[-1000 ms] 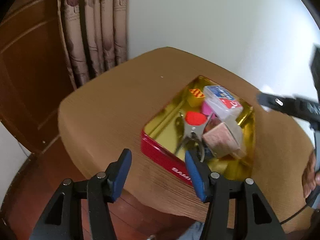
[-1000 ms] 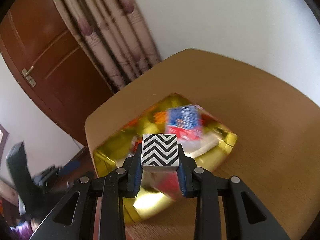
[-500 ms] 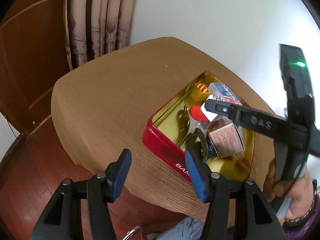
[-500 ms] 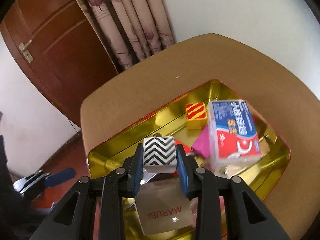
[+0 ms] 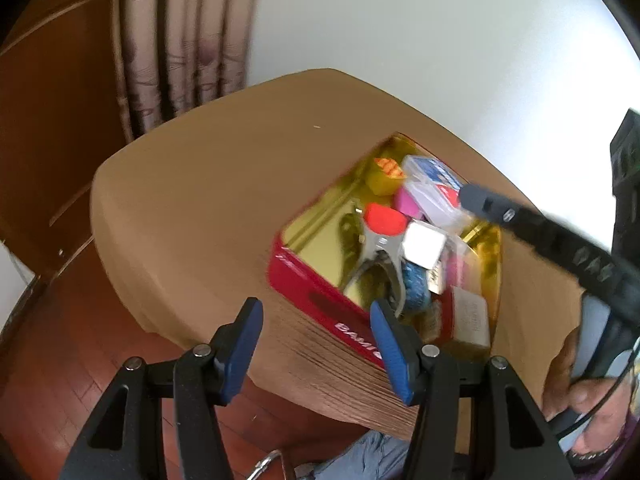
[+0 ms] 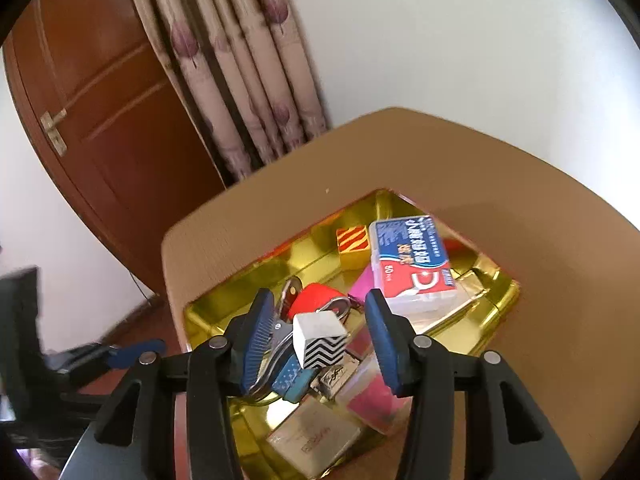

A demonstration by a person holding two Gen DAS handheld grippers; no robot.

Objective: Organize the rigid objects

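A red tin with a gold inside (image 5: pixel 320 300) (image 6: pixel 224 308) sits on a tan round table. In it lie a black-and-white zigzag cube (image 6: pixel 320 340) (image 5: pixel 424 246), a metal clamp with a red handle (image 5: pixel 380 236) (image 6: pixel 316 300), a blue-and-white dental floss box (image 6: pixel 412 264) (image 5: pixel 432 188), a yellow striped block (image 6: pixel 352 240) and a clear box (image 6: pixel 312 440). My right gripper (image 6: pixel 316 332) is open above the tin, with the cube lying between its fingers, apart from both. My left gripper (image 5: pixel 316 340) is open and empty at the table's near edge.
The tan table (image 5: pixel 208 184) has bare surface left of and behind the tin. A brown door (image 6: pixel 104 112) and curtains (image 6: pixel 248 60) stand behind it. The right gripper's body (image 5: pixel 560 240) reaches in from the right in the left wrist view.
My right gripper has opened and let go of the zigzag cube, which now rests on the objects in the tin. The left gripper has barely moved.
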